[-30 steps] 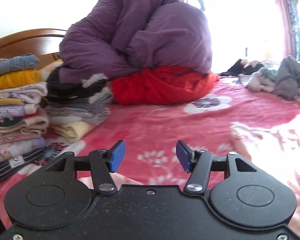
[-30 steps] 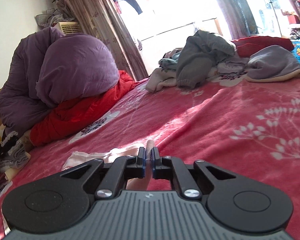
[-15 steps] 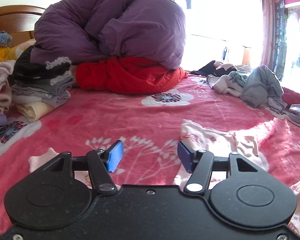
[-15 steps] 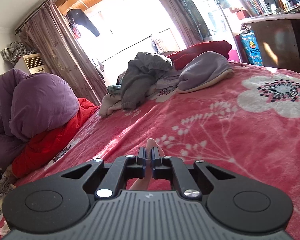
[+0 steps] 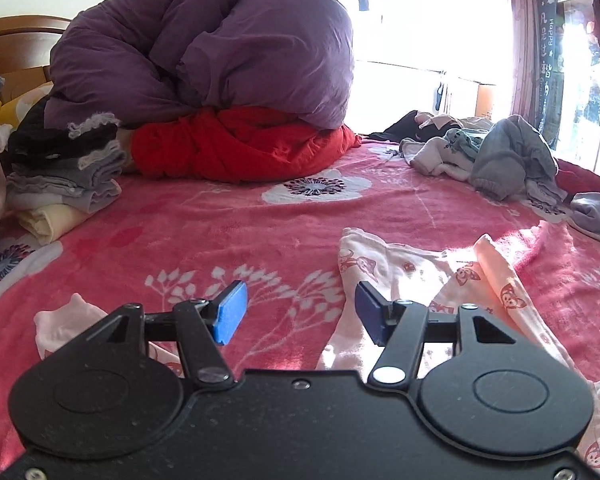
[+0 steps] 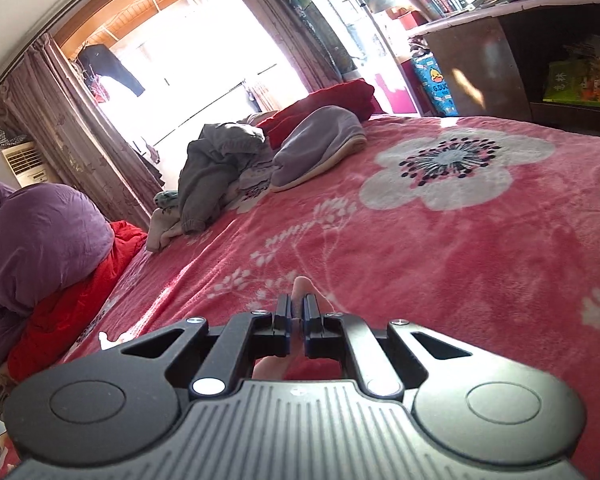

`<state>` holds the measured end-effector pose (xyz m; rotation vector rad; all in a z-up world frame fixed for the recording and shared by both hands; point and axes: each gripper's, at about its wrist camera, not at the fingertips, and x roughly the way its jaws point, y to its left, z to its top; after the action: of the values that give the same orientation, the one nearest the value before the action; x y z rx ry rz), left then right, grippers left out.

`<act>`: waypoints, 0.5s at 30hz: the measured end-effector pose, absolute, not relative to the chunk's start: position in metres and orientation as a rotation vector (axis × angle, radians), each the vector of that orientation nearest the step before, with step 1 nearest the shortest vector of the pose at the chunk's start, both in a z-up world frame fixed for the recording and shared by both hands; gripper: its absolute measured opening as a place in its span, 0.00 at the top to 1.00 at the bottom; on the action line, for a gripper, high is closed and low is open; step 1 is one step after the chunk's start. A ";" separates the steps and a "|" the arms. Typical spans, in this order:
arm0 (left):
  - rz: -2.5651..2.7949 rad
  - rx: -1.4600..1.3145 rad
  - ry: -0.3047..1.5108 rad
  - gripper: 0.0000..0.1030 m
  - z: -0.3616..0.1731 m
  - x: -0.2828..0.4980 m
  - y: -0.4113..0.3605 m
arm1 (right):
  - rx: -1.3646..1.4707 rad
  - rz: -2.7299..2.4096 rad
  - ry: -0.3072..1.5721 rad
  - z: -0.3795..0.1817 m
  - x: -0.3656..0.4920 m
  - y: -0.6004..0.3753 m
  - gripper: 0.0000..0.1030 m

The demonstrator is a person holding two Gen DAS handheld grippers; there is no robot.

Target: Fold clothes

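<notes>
Though the right gripper is clamped on a pale pink cloth, most of that cloth hides behind its body. L gripper is open w/ nothing between the pads, over the pink blanket; a pale printed garment lies just right, partly cut off. One folded stack is at left, one loose pile at right, w/ bedding behind.
</notes>
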<state>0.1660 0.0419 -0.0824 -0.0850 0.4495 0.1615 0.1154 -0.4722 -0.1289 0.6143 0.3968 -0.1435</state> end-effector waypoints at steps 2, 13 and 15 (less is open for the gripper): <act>0.157 -0.090 0.451 0.42 -0.082 0.166 0.043 | 0.611 -0.160 0.400 -0.130 0.107 -0.472 0.92; 0.136 -0.119 0.449 0.42 -0.080 0.165 0.045 | 0.607 -0.242 0.426 -0.135 0.076 -0.469 0.92; 0.130 -0.124 0.448 0.42 -0.080 0.164 0.045 | 0.618 -0.268 0.462 -0.140 0.073 -0.470 0.92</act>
<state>0.1642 0.0453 -0.0796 -0.1243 0.4483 0.1296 0.0727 -0.4704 -0.1404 0.6185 0.4621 -0.2679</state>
